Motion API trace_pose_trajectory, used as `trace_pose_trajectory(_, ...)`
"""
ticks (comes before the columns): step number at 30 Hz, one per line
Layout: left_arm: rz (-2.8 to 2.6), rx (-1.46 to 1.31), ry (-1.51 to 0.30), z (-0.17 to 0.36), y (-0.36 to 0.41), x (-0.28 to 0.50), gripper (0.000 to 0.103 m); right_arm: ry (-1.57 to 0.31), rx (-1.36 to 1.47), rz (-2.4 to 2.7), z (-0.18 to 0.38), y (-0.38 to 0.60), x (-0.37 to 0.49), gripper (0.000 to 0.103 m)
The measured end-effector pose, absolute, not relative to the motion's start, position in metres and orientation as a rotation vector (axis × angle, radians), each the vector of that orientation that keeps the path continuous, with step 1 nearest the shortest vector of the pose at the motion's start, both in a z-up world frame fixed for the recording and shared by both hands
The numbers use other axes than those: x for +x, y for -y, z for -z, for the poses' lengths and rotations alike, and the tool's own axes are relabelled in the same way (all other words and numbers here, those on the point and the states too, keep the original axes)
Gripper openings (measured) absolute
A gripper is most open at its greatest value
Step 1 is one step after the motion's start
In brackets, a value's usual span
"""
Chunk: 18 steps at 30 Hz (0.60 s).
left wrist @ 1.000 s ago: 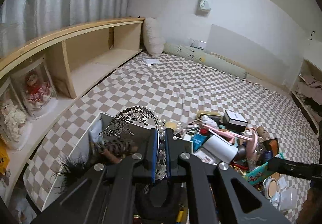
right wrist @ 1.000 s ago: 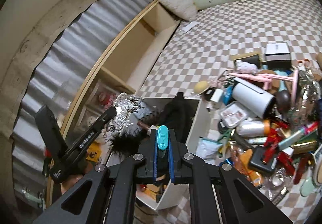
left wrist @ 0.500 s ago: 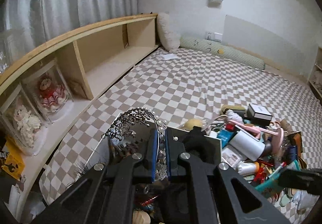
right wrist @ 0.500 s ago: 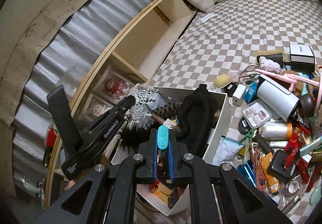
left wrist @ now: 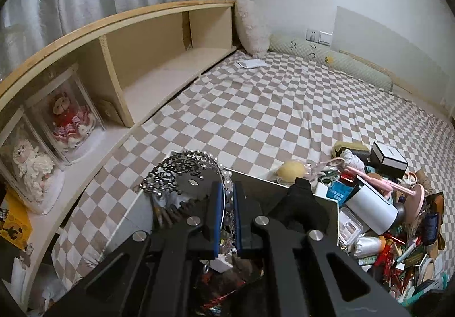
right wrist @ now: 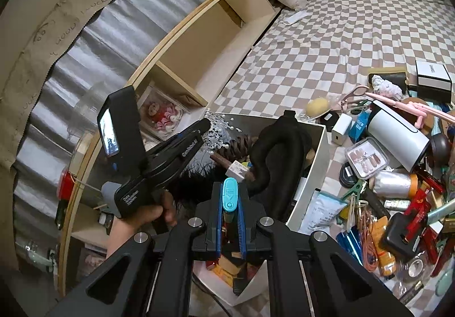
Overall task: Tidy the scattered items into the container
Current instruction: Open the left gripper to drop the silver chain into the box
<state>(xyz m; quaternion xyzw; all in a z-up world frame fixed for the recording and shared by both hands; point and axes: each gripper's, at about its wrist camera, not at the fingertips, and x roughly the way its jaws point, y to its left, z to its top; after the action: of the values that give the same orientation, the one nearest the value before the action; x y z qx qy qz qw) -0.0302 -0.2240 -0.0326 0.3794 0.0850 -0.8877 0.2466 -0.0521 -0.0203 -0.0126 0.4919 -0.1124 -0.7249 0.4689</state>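
Left wrist view: the left tongs (left wrist: 226, 197), low centre, are clamped on a black filigree pearl-edged tiara (left wrist: 182, 170) above the white rectangular storage box (left wrist: 331, 206). Right wrist view: the right tongs (right wrist: 229, 203) grip a turquoise plastic clip (right wrist: 229, 194) over the box, centre frame.

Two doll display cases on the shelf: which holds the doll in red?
The far case, nearer the empty wooden cubby. Its doll wears red; the near case beside it holds a white, cream-coloured doll.
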Motion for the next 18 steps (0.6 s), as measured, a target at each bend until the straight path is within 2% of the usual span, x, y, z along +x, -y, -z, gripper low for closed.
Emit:
trace_pose_trajectory(2,2.42,1.066,-0.241,0.039,0.221,-0.034,0.011,0.274,1.207,1.782,0.014,0.021,-0.052,0.01)
trace_pose_trajectory(4,2.414,1.09,-0.251,0.044,0.22,-0.035,0.042,0.266,1.209,1.784,0.015,0.023,-0.051,0.01)
trace_pose_trajectory(5,2.411,1.094,-0.254,0.046,0.219,-0.035,0.068,0.262,1.21,1.785,0.016,0.024,-0.051,0.01)
trace_pose_trajectory(6,2.416,1.085,-0.259,0.045,0.219,-0.034,0.072,0.258,1.211,1.785,0.017,0.025,-0.05,0.01)
trace_pose_trajectory(10,2.431,1.061,-0.282,0.04,0.217,-0.027,0.072,0.242,1.214,1.789,0.02,0.03,-0.048,0.01)
trace_pose_trajectory(15,2.427,1.05,-0.252,0.035,0.214,-0.017,0.095,0.222,1.219,1.793,0.023,0.036,-0.045,0.01)
trace_pose_trajectory(18,2.42,1.04,-0.229,0.032,0.214,-0.006,0.097,0.21,1.222,1.795,0.026,0.039,-0.044,0.01)
